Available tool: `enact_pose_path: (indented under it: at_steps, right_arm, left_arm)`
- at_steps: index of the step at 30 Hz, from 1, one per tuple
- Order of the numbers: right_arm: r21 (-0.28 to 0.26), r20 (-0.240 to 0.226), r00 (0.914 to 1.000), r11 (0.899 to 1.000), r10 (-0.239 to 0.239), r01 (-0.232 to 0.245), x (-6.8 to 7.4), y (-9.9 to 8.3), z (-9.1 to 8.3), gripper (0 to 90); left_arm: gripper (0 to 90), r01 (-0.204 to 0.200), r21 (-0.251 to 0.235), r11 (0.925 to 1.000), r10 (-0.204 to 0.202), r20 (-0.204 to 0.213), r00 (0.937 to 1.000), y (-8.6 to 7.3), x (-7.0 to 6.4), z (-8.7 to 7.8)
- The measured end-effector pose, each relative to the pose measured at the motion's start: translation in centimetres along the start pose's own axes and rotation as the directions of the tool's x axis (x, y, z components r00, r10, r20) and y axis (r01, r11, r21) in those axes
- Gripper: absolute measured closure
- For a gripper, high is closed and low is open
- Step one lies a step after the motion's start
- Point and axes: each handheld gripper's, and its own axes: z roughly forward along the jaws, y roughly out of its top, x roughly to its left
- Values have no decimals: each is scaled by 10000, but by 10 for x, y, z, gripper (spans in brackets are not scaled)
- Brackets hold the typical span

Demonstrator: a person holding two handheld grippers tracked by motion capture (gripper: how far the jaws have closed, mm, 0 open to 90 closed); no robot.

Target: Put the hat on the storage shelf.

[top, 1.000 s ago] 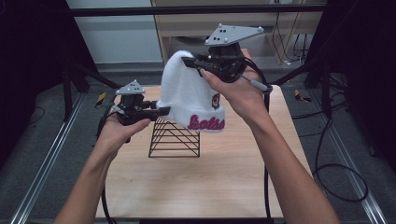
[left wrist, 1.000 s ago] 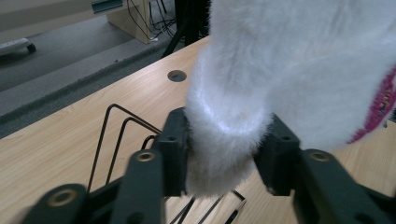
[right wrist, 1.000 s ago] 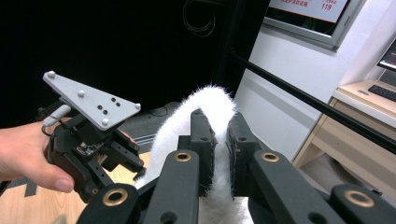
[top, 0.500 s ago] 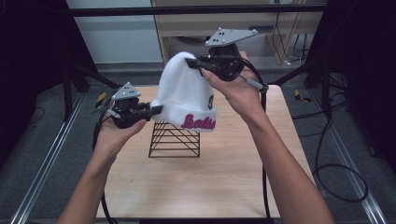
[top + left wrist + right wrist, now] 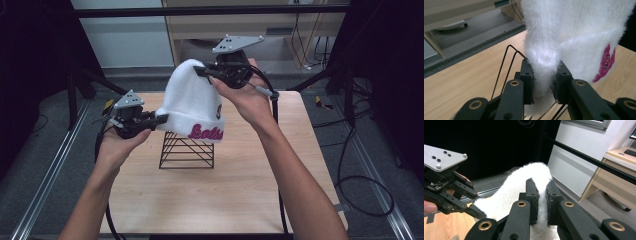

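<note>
Pale wood table (image 5: 240, 200), dark room around it, a desk behind. At the centre of the work, the left gripper (image 5: 543, 86) has its jaws pressed onto a fold of the white beanie's (image 5: 192, 102) lower edge, the fuzzy knit bunched between the pads. The right gripper (image 5: 541, 202) pinches the hat's crown, seen in the high view raised above the table's far side. Between them the beanie hangs stretched in the air, its pink lettering facing the person, directly over the black wire stand (image 5: 186, 150) that sits mid-table. The hem looks close to the stand's top wires. The likely trouble: the loose knit could snag on a wire tip, or the small pinch at the hem could slip under tension, letting the hat sag lopsided and tip the light stand.
</note>
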Motion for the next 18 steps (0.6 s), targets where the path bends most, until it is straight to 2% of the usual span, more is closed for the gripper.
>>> enact_pose_path:
  at_steps: [12,18]
  right_arm:
    - [328,-51,10000,9995,-44,45,1,-10,14,834]
    - [409,-4,10000,9991,-69,69,-2,-13,18,833]
  left_arm:
    - [723,260,46,9997,-257,-433,9987,-13,11,6]
    - [722,424,-39,9991,-425,-513,9978,-16,15,10]
